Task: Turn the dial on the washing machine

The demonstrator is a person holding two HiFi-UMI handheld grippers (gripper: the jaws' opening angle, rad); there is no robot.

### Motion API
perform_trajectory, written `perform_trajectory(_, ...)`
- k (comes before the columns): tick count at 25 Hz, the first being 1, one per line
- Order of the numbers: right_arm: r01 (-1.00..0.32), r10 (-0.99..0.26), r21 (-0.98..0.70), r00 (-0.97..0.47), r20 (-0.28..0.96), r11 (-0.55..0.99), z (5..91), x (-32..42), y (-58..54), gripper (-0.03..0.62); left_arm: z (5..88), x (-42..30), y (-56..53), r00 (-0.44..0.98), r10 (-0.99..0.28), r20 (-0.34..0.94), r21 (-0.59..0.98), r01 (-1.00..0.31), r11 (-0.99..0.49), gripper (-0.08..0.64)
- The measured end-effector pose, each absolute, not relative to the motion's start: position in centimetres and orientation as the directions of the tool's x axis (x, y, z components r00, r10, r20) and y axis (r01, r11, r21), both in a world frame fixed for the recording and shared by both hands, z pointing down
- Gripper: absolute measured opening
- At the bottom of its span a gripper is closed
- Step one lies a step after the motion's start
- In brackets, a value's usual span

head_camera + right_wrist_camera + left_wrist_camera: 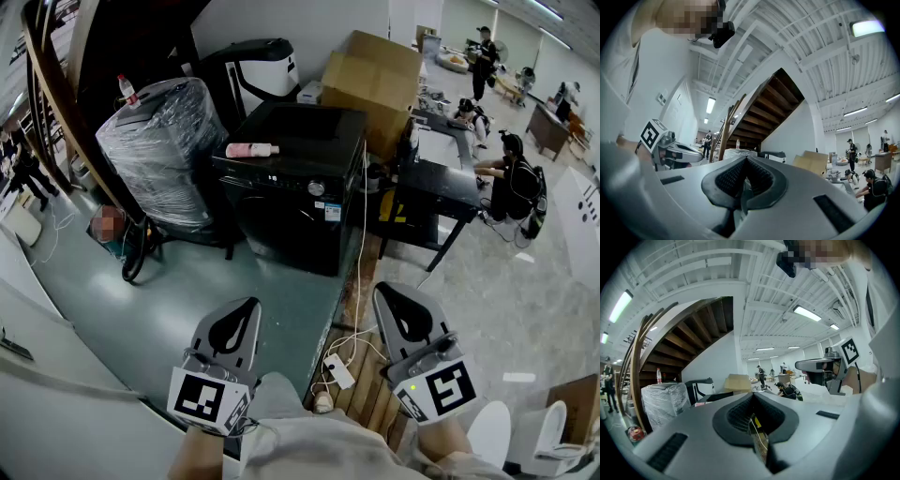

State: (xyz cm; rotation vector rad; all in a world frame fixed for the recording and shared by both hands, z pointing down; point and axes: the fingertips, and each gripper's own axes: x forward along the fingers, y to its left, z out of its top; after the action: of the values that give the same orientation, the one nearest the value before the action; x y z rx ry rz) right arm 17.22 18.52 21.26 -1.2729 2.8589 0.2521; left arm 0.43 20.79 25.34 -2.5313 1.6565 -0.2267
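Left gripper [244,314] and right gripper [389,302] hover low, jaws closed on nothing, well apart from the black washing machine [300,220] and its dial [317,188].

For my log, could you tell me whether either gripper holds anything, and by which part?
Nothing is held: the left gripper and the right gripper are both shut and empty.

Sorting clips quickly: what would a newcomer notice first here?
The black washing machine stands centre, silver dial on its front, a pink bottle lying on top. A plastic-wrapped bundle sits to its left. The left tool and right tool hang shut and empty, well short of it.
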Motion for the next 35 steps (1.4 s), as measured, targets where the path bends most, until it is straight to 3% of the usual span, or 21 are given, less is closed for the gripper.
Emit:
perform_trajectory(8, -0.771, -0.764, 0.104, -0.636, -0.109, 0.628, 20.8, 18.5, 17.7, 0.028, 25.0, 0.7, 20.0, 0.392, -0.918, 0.059, -0.174, -0.902, -0.396, 0.018)
perform_trajectory(18, -0.772, -0.770, 0.104, -0.634, -0.073, 0.627, 22.3, 18.8, 16.6, 0.028, 25.7, 0.7, 19.3, 0.386, -0.920, 0.071, -0.178, -0.902, -0.393, 0.018)
perform_trajectory(25, -0.735, -0.728, 0.062, -0.678, -0.106, 0.675, 22.8, 17.3, 15.2, 0.028, 26.0, -1.1, 18.1, 0.344, -0.938, 0.044, -0.153, -0.925, -0.347, 0.018)
perform_trajectory(35, -0.732, -0.727, 0.035, -0.680, -0.097, 0.680, 24.5, 14.5, 10.1, 0.029, 28.5, -3.3, 12.8, 0.383, -0.919, 0.094, -0.135, -0.909, -0.393, 0.018)
